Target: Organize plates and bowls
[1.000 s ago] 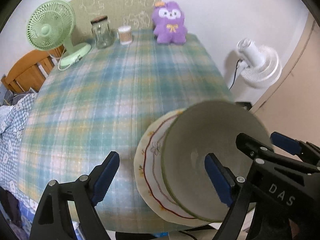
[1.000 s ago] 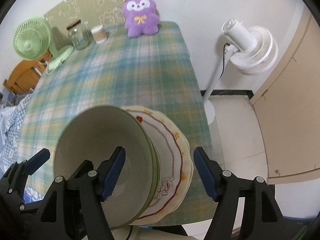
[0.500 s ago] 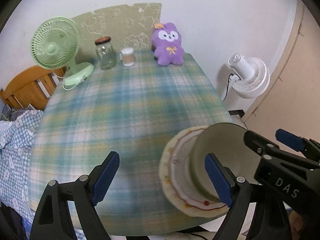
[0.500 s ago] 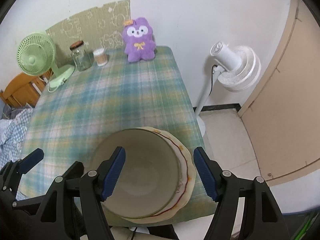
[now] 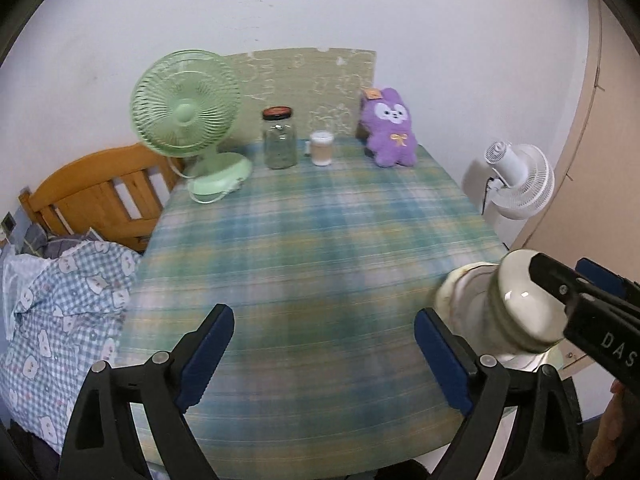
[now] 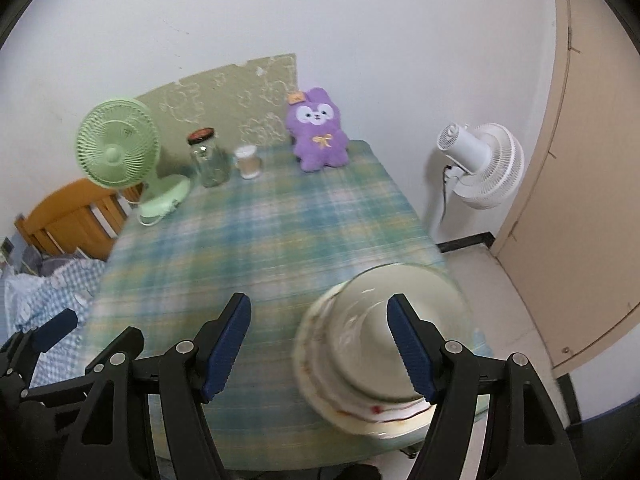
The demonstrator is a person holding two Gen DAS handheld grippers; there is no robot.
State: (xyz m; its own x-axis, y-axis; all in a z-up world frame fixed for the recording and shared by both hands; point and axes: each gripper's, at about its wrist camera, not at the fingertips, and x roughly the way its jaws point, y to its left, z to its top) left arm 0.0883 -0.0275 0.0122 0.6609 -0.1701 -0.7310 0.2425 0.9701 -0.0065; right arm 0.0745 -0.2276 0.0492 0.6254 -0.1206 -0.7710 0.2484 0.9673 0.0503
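Note:
A pale green bowl sits stacked on a cream plate with a red rim line at the table's near right corner. The stack also shows in the left wrist view, at the right. My right gripper is open and empty; its right finger is in front of the bowl, its left finger over the cloth. My left gripper is open and empty over the plaid cloth, left of the stack. Nothing is held.
The table wears a green-blue plaid cloth. At its far end stand a green desk fan, a glass jar, a small cup and a purple plush toy. A white floor fan stands right of the table.
Both grippers have pulled back and up from the stack. The bowl and plate, tilted and close a second ago, now rest lower at the table's near right corner.

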